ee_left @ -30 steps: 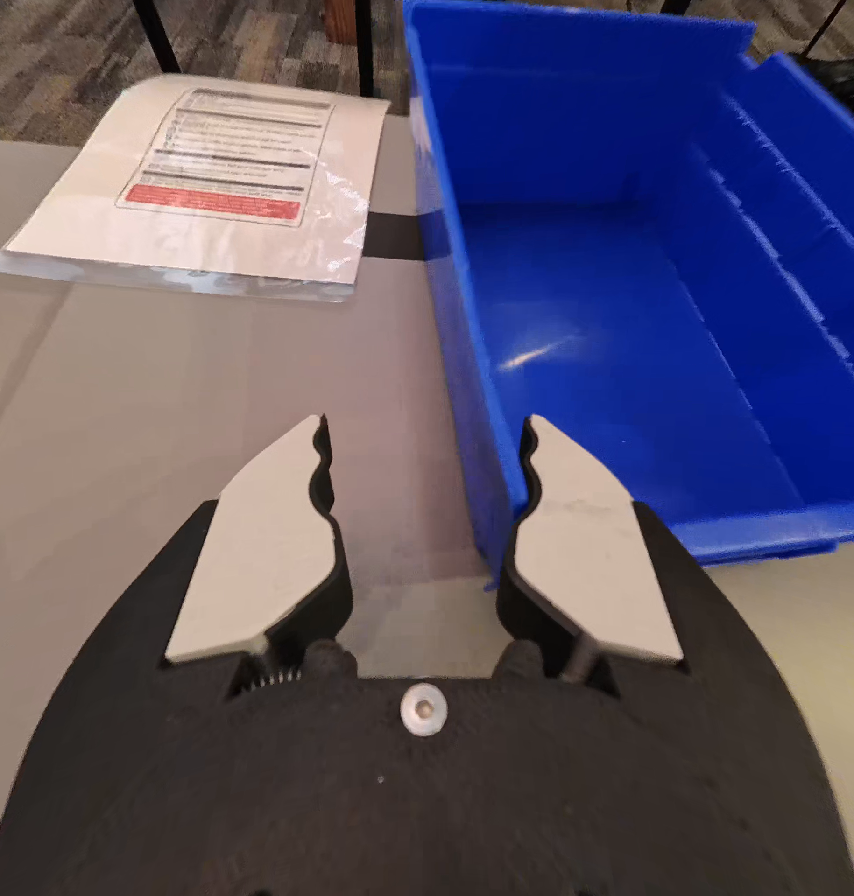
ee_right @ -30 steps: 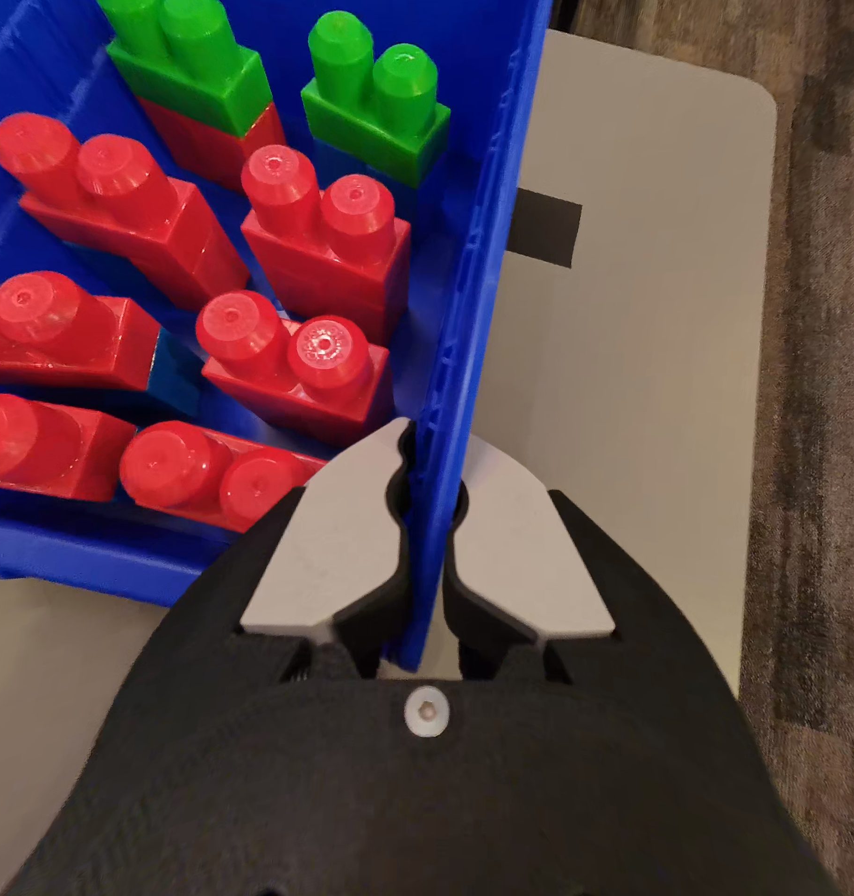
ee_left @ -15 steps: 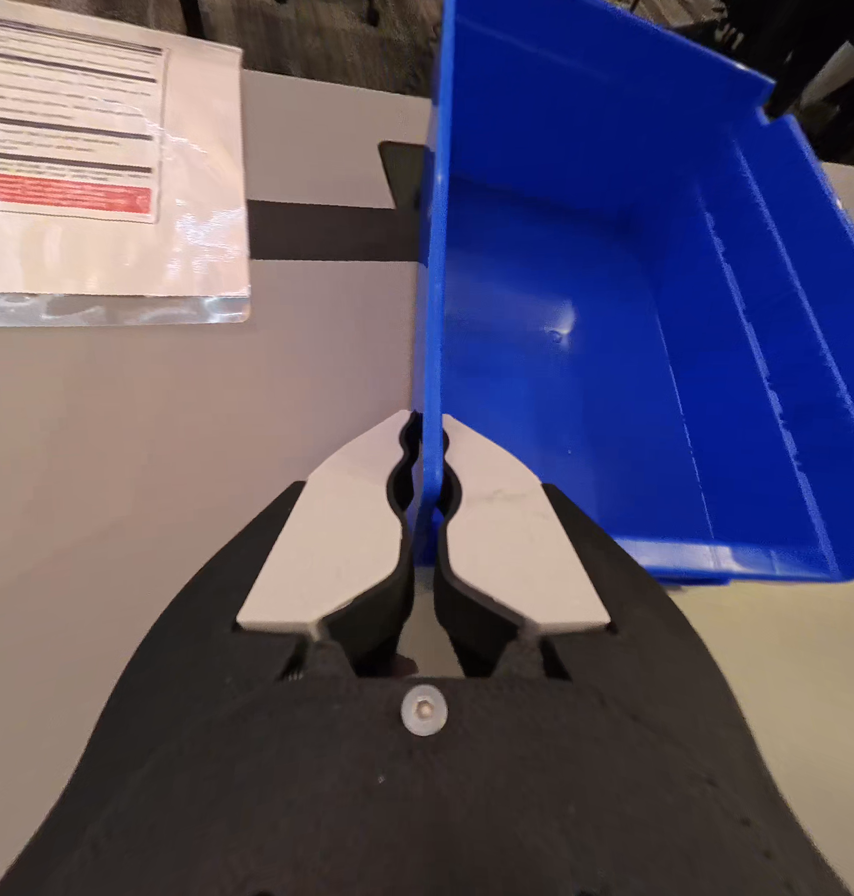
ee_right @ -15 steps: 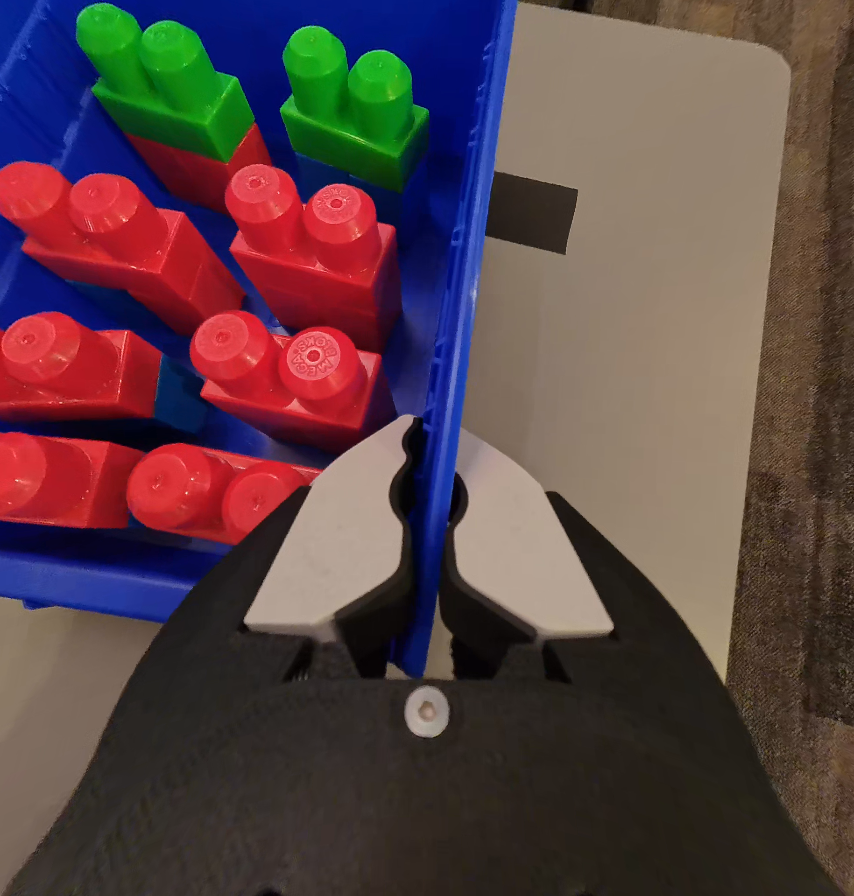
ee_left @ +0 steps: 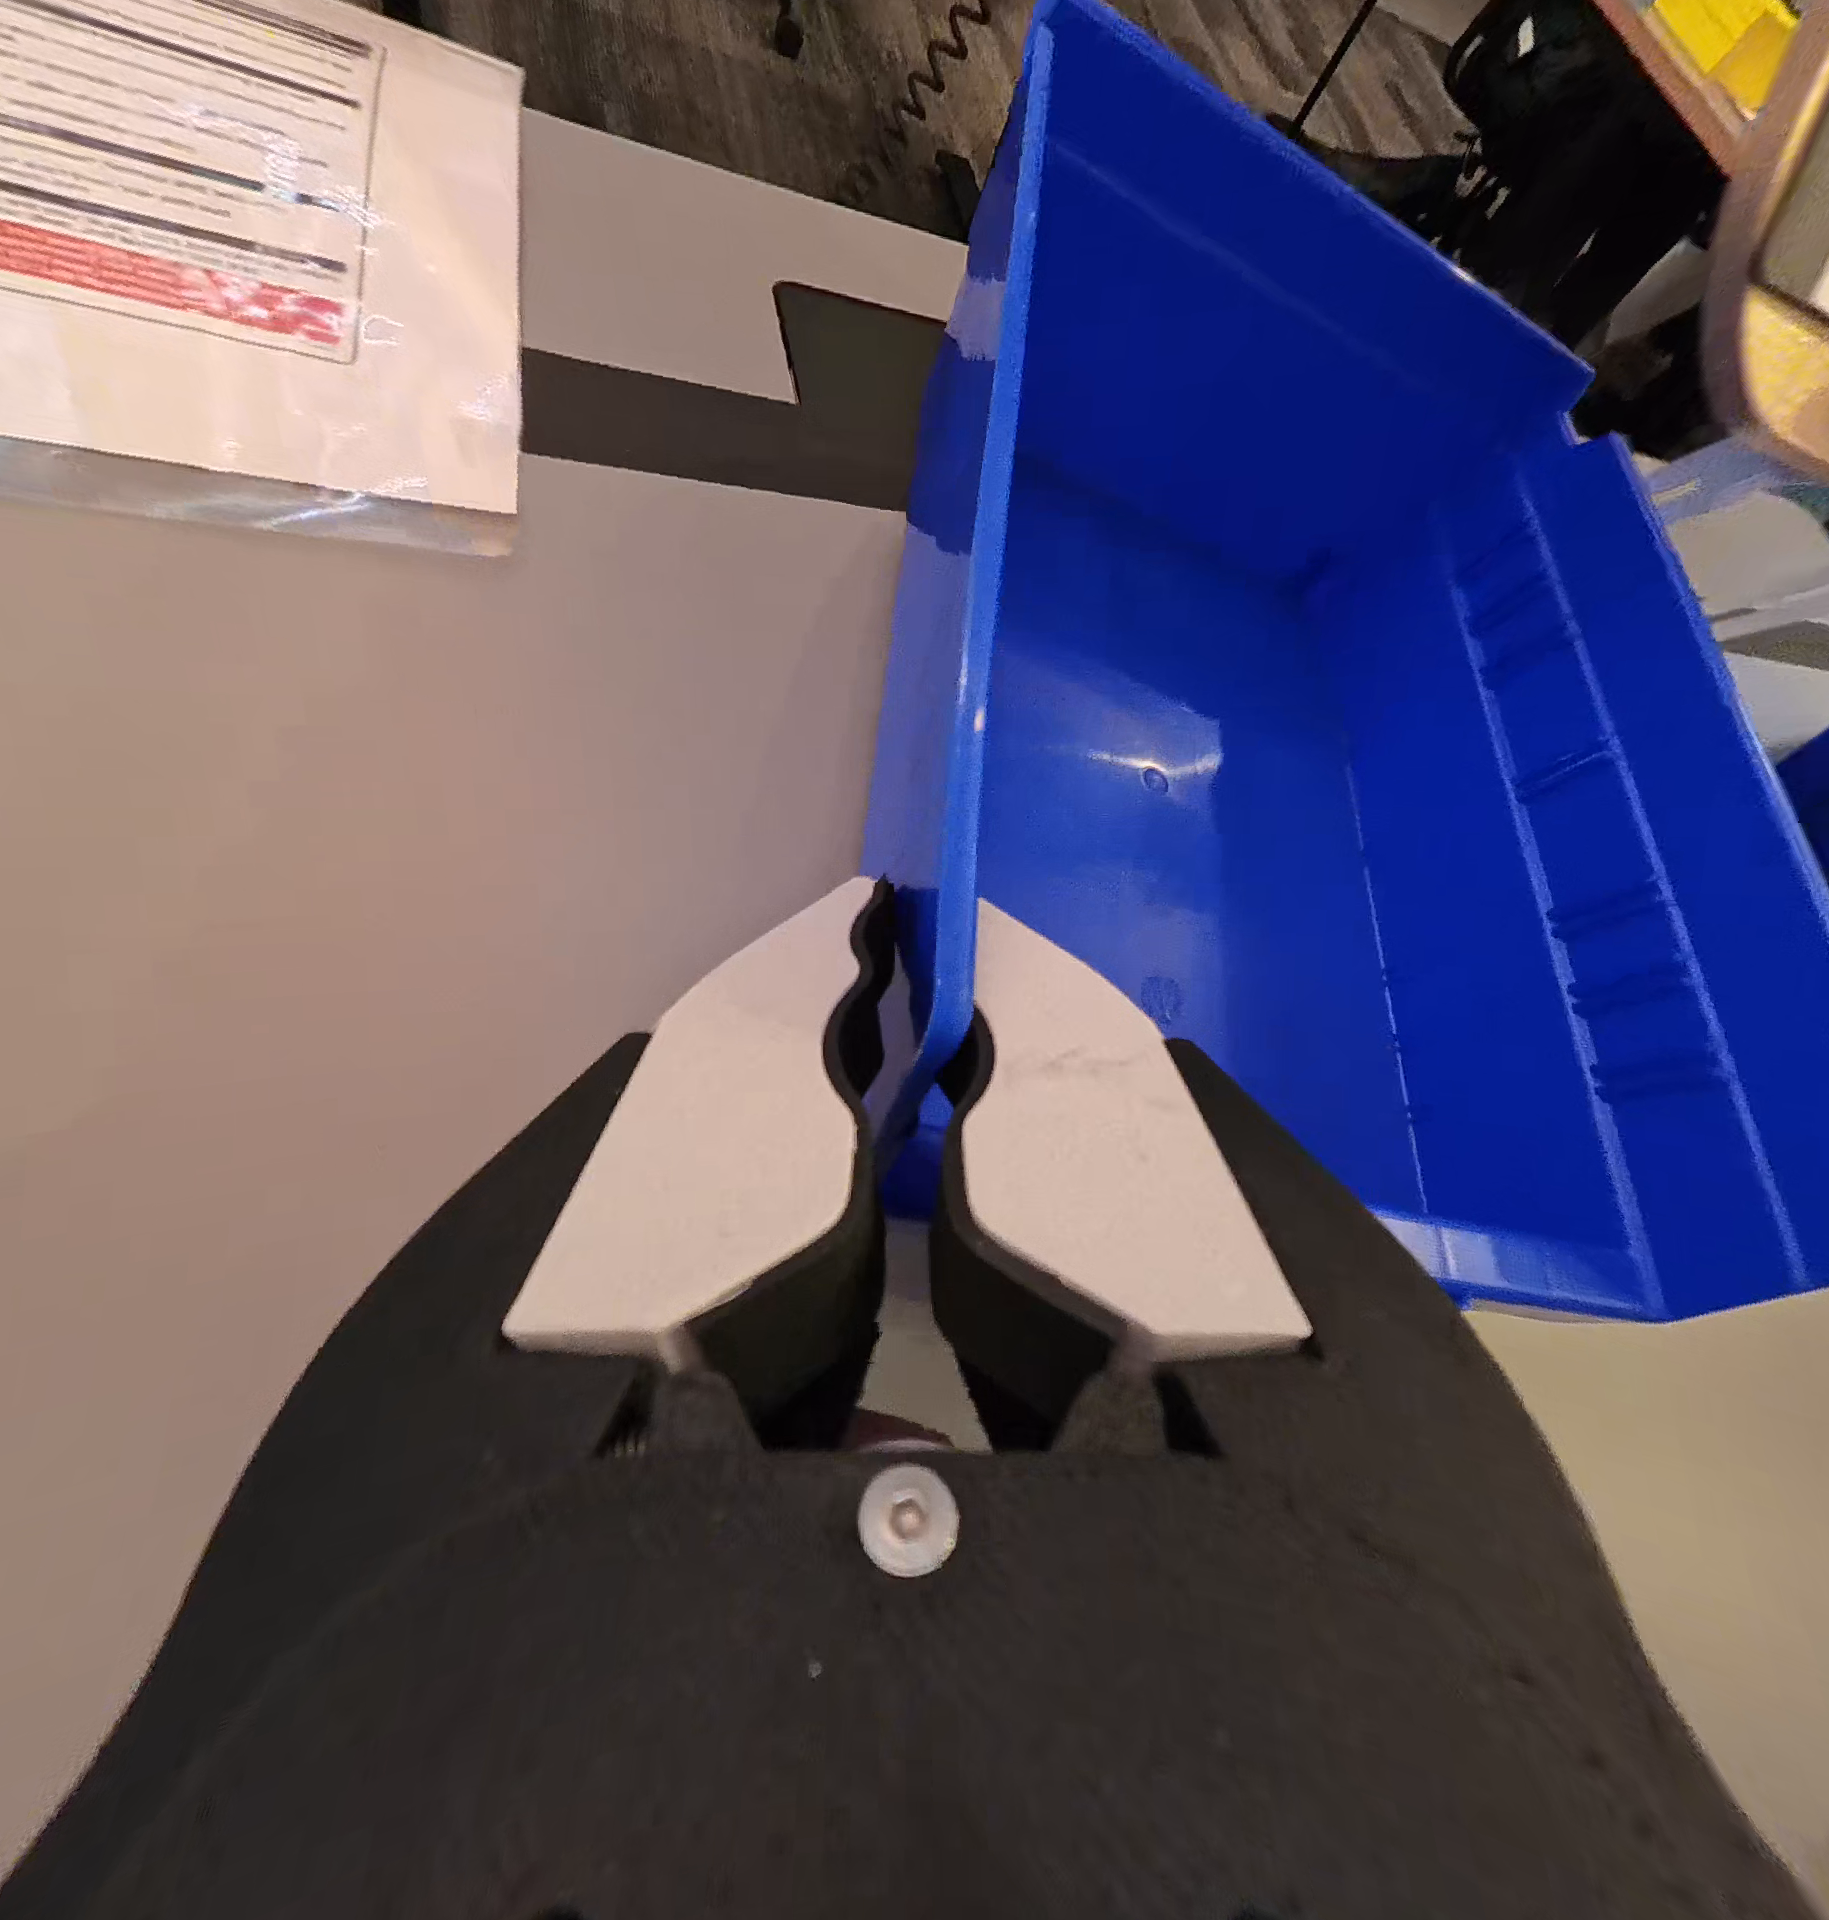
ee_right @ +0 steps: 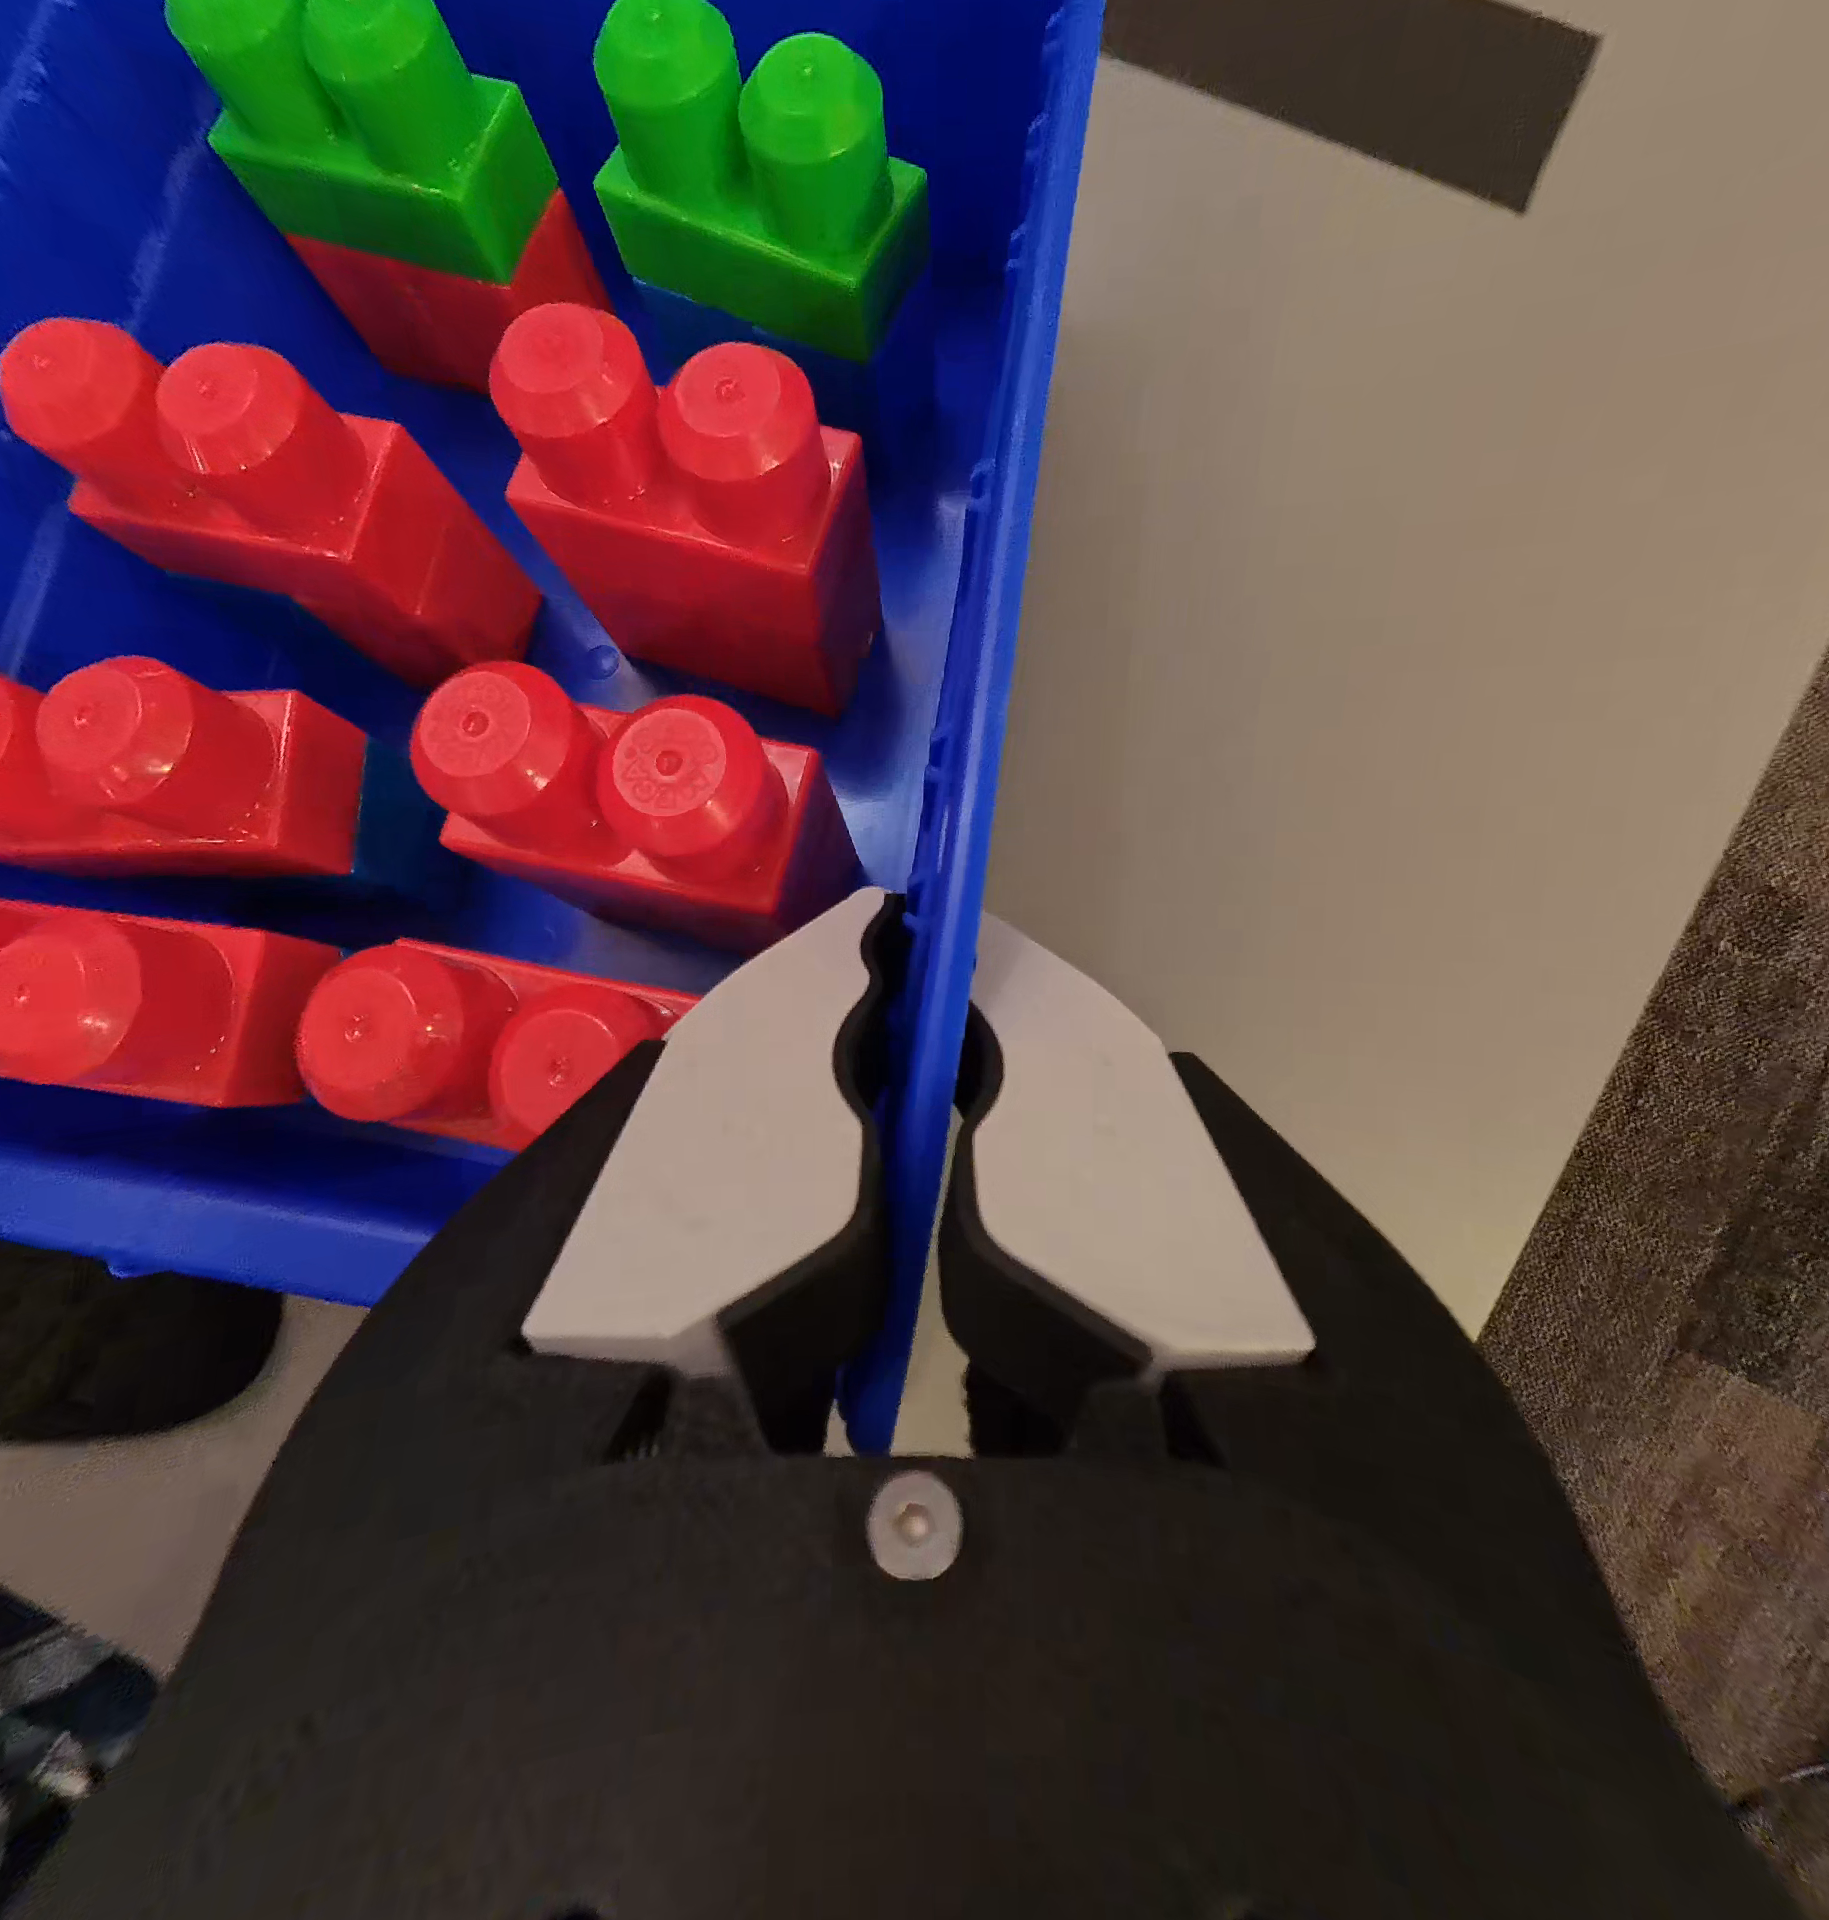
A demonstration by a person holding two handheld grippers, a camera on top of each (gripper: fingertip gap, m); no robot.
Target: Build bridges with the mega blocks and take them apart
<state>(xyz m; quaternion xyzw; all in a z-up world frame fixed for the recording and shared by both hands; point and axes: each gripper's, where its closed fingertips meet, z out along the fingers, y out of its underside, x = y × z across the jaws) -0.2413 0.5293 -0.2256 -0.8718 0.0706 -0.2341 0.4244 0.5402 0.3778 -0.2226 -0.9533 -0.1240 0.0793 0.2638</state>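
My left gripper [ee_left: 925, 904] is shut on the left side wall of an empty blue bin [ee_left: 993, 520], with one pad outside and one inside. The bin looks tilted over the grey table [ee_left: 370, 831]. My right gripper [ee_right: 931, 914] is shut on the right side wall of a second blue bin [ee_right: 1003, 520]. That bin holds several red mega blocks [ee_right: 681, 540] and two green blocks [ee_right: 775, 208], one stacked on a red block [ee_right: 390, 156]. All the blocks stand loose inside with their studs up.
A printed sheet in a clear sleeve [ee_left: 214, 260] lies at the table's far left. Black tape strips [ee_left: 702, 426] [ee_right: 1357, 104] mark the table. Carpet floor [ee_right: 1720, 1039] lies past the table's right edge. A dark round object [ee_right: 99, 1340] shows below the filled bin. Across from one pair of fingers to the other is roughly 80 centimeters.
My left gripper was open beside the empty bin, then closed on its left wall, and the bin has since tilted up. My right gripper kept its grip; the filled bin shifted in view.
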